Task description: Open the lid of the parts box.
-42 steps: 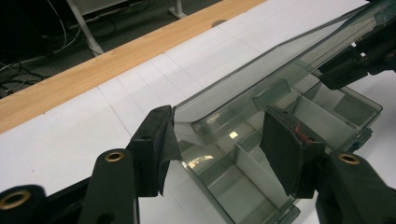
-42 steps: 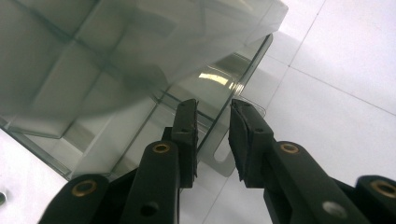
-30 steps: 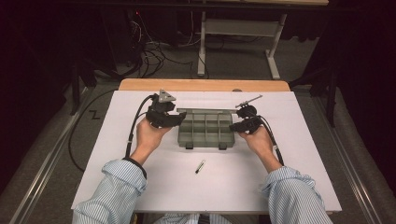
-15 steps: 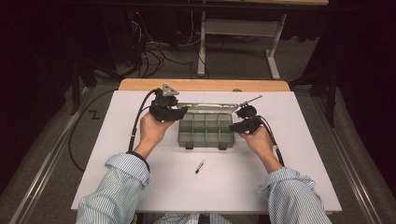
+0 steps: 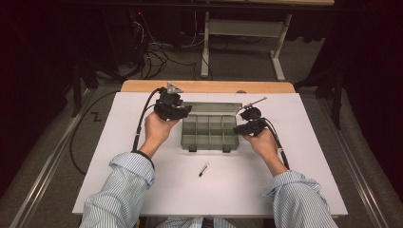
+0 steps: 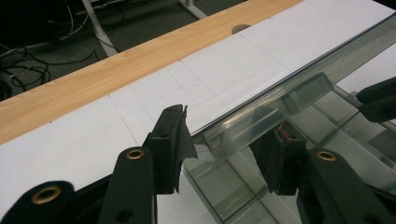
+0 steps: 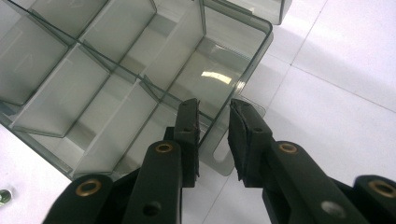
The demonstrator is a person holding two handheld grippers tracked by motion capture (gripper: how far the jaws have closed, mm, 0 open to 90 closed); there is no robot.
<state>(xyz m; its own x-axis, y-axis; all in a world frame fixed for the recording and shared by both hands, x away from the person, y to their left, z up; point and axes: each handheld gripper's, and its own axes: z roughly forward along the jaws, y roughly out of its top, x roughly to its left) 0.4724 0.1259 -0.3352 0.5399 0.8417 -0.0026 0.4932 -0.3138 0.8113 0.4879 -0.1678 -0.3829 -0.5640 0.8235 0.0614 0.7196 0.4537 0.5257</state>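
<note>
A clear grey compartment box [image 5: 209, 135] [image 7: 93, 84] lies at the middle of the white table top [image 5: 119, 142]. Its lid [image 5: 211, 108] [image 6: 303, 79] stands raised along the far side. My left gripper [image 5: 183, 112] [image 6: 224, 149] is at the lid's left corner, jaws on either side of its rim, shut on it. My right gripper [image 5: 241, 128] [image 7: 214, 114] is at the box's right end. One jaw is inside the end compartment and the other outside, closed on the wall beside the latch tab [image 7: 233, 161]. The compartments I can see hold nothing.
A small thin metal piece with a dark tip [image 5: 203, 169] lies on the table between the person's forearms, nearer than the box. A wooden strip [image 5: 209, 86] [image 6: 93, 88] borders the far edge. Cables and a stand's legs [image 5: 237, 52] are on the floor beyond.
My left gripper has moved up and away with the lid's corner, and the lid has swung from low to standing. The right gripper has stayed at the box's right end.
</note>
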